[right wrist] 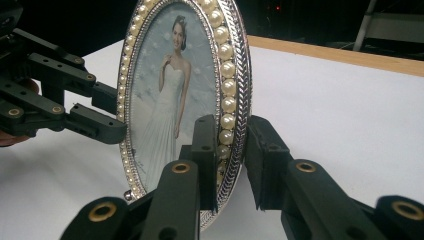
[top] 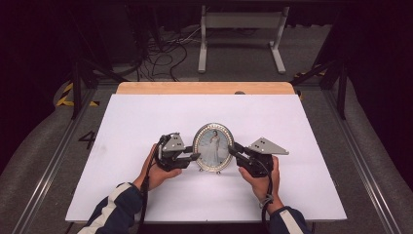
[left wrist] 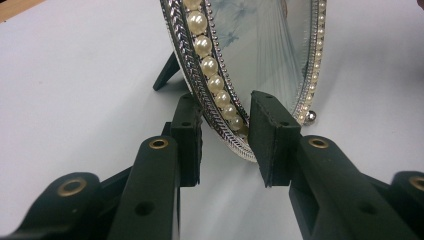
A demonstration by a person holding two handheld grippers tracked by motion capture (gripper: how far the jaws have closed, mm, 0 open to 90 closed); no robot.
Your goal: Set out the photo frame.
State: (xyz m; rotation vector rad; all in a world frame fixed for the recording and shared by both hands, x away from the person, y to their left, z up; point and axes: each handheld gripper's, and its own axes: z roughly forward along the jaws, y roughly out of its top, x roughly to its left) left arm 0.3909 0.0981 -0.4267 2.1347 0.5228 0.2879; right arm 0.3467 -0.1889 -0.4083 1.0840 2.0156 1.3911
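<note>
Oval photo frame (top: 213, 147) standing upright near centre of white table (top: 146, 112), propped on rear stand (left wrist: 166, 73). Left gripper (top: 194, 156) straddling left rim, jaws narrow but gap visible on both sides, not clamped. Right gripper (top: 233, 150) around right rim, jaws close on pearl edge, looks like gripping, contact not certain. Judged: both sides bracketed, lift or reposition not yet done. Plenty of bare table left, right and far; near edge closer, behind hands. Wooden strip (top: 204, 88) along far edge.
</note>
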